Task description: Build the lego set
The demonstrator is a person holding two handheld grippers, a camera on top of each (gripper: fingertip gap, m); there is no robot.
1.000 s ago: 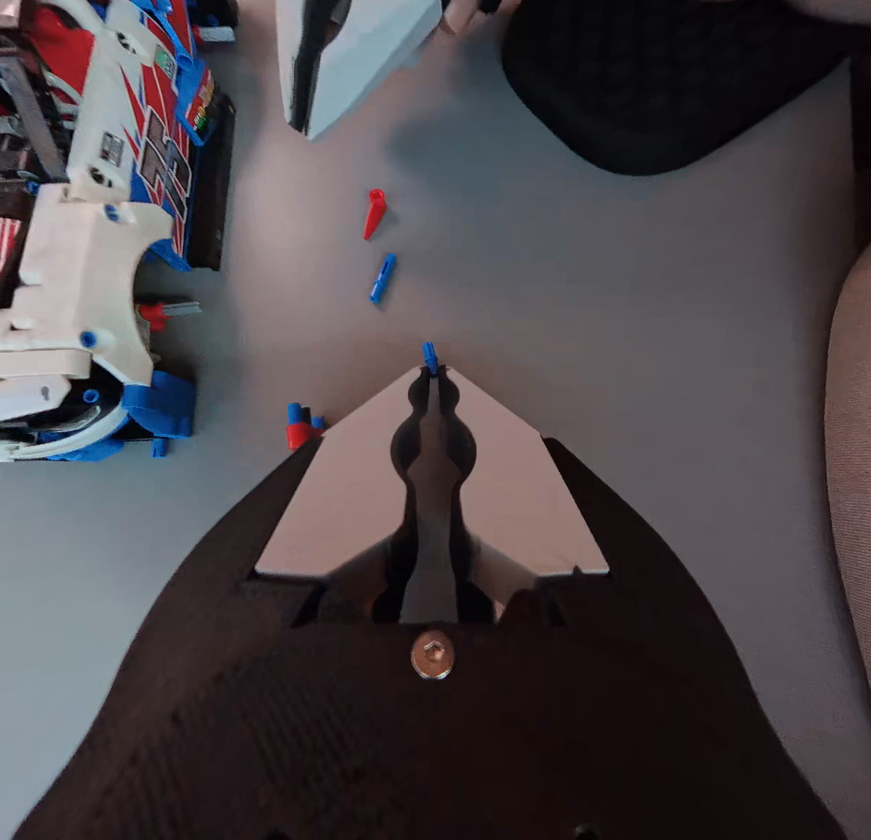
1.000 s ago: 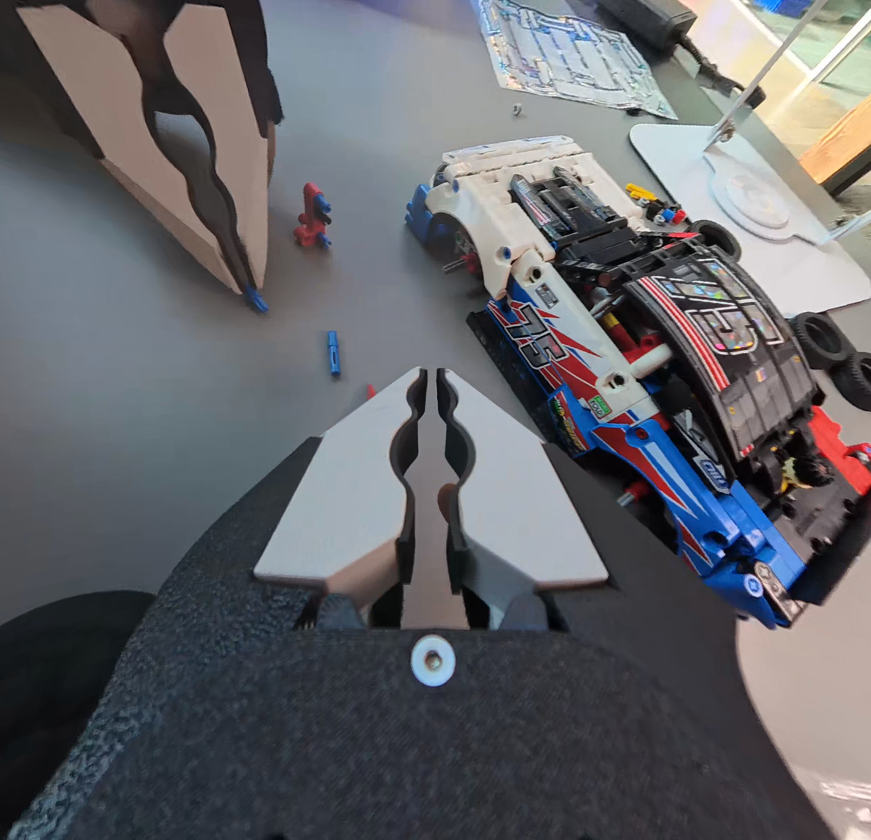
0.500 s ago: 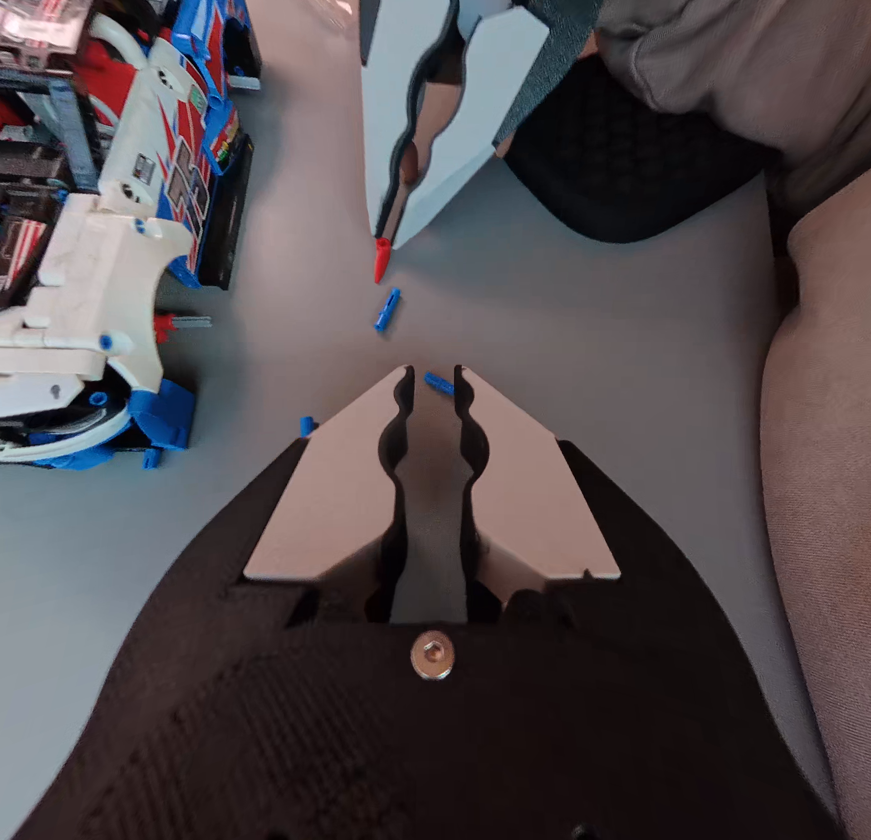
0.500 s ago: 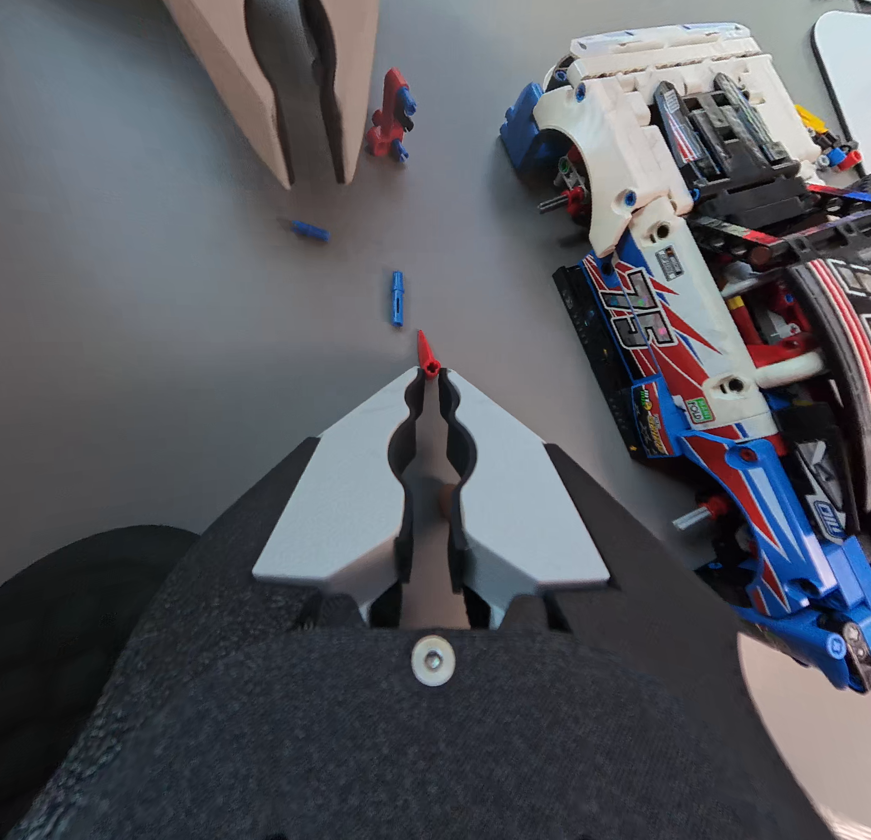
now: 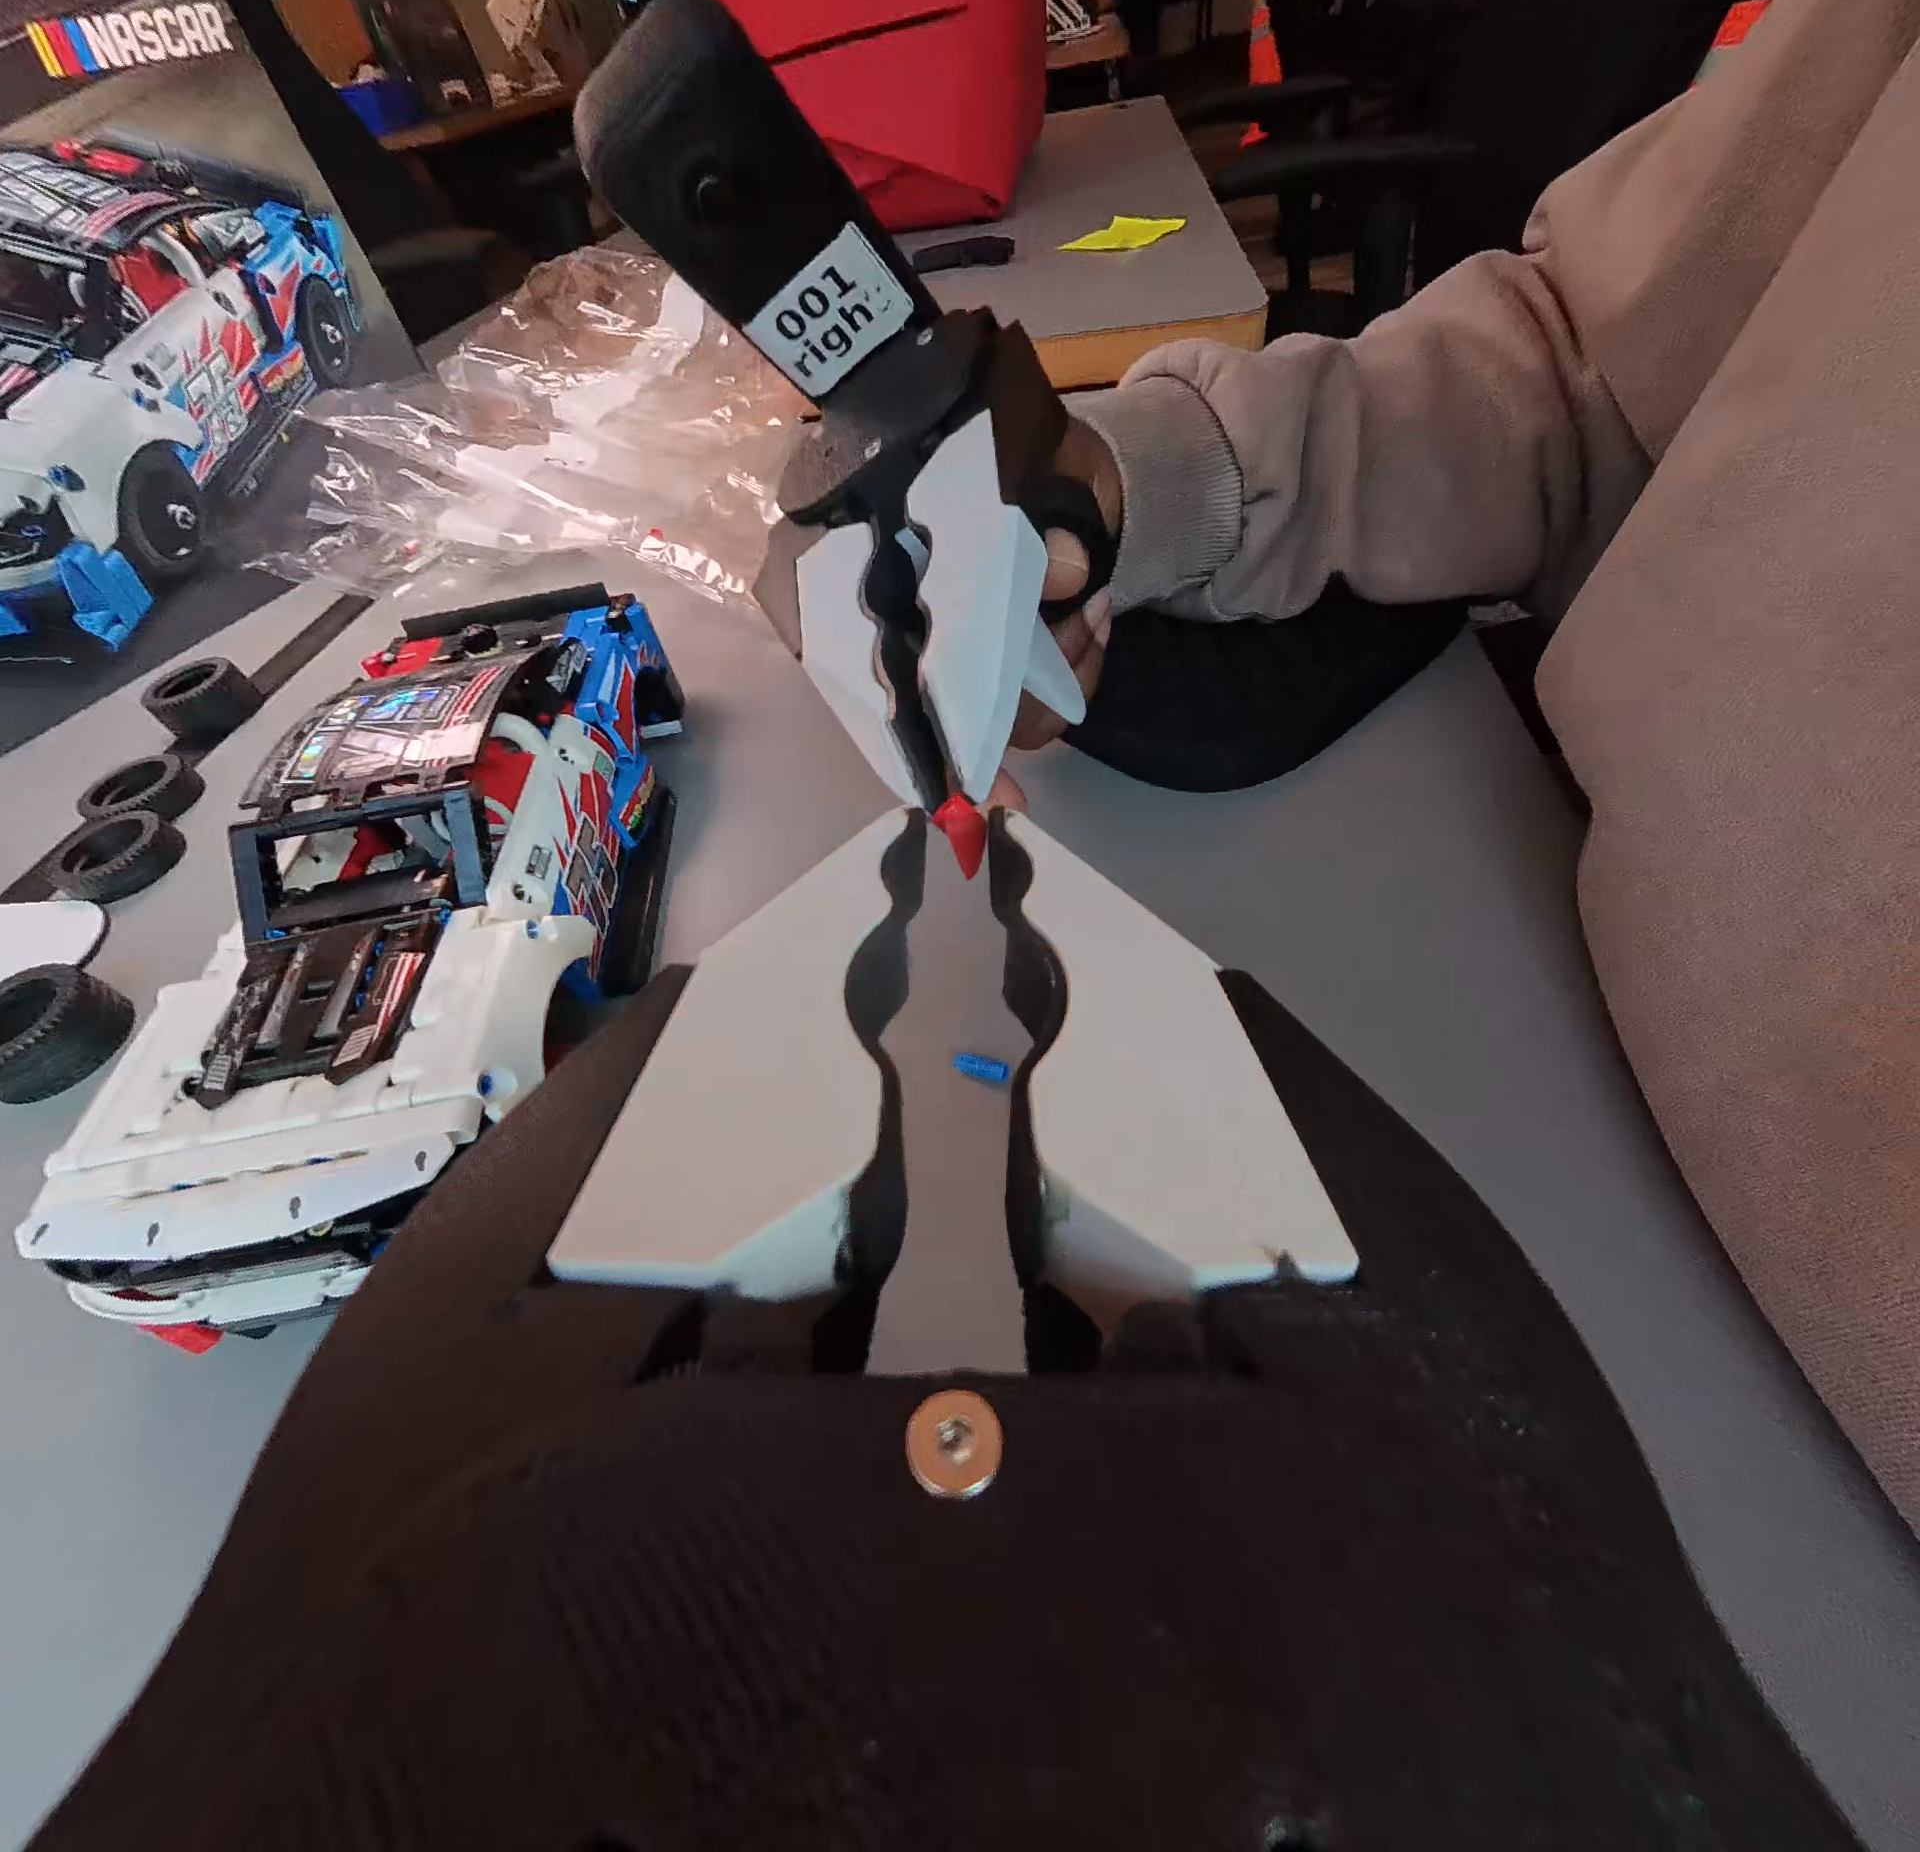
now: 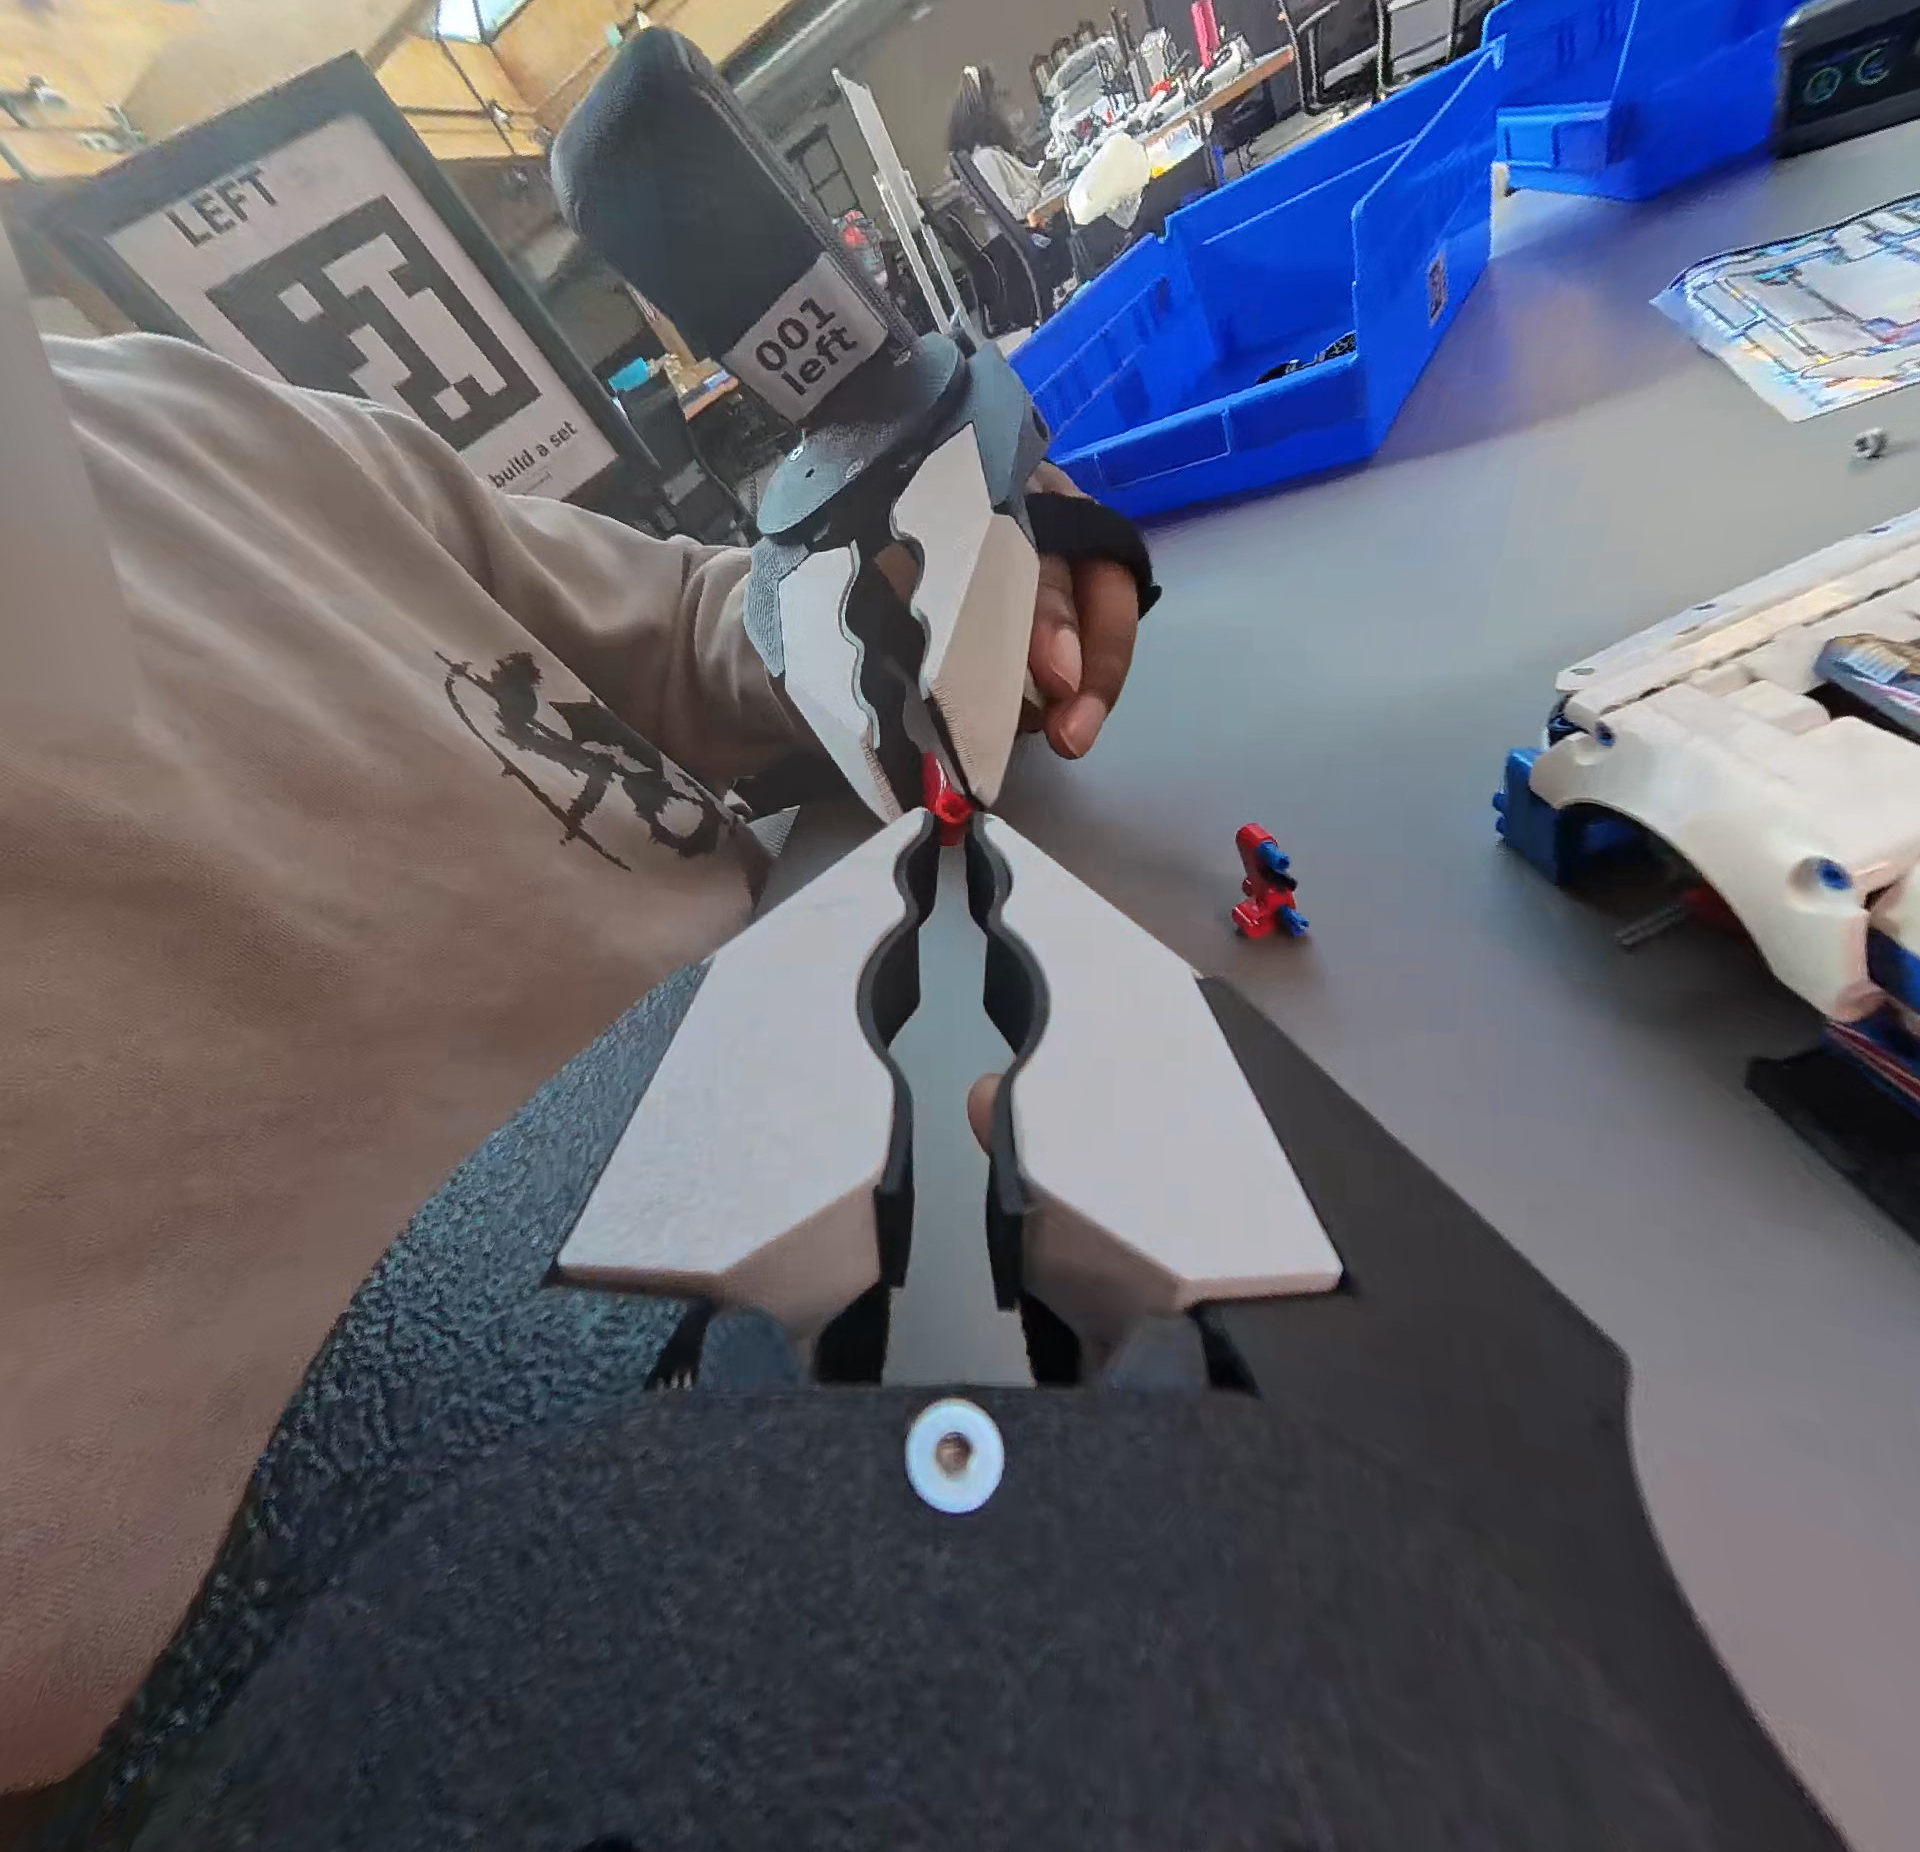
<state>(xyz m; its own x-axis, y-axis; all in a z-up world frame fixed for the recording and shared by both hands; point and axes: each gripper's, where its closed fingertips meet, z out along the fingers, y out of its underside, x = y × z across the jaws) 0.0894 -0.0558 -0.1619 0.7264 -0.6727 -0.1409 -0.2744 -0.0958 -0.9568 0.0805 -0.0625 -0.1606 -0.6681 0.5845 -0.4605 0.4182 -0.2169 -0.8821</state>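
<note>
My right gripper (image 6: 951,823) is shut on a small red pointed lego piece (image 6: 943,803) and holds it above the grey table. It also shows in the left wrist view (image 5: 943,789), tips down, with the red piece (image 5: 961,838) sticking out. My left gripper (image 5: 954,817) is open, and its narrow gap lies around the tip of that red piece. In the right wrist view the left gripper (image 6: 935,792) meets mine tip to tip. A blue pin (image 5: 982,1067) lies on the table below. The part-built white, blue and red race car (image 5: 416,867) stands to the left.
A small red-and-blue sub-assembly (image 6: 1265,893) sits on the table near the car's nose (image 6: 1714,763). Loose black tyres (image 5: 114,846), the set's box (image 5: 156,296) and clear plastic bags (image 5: 540,420) lie beyond the car. Blue bins (image 6: 1351,275) and a printed sheet (image 6: 1808,306) are at the back. Both grippers' tips are close together, under 4 cm apart. The blue pin (image 5: 982,1067) sits 9 cm or so from the ends of my right fingers.
The left gripper let go of the blue pin, which now lies on the table. The right gripper gripped the red piece and lifted it. Both grippers rose and tilted up to meet tip to tip.
</note>
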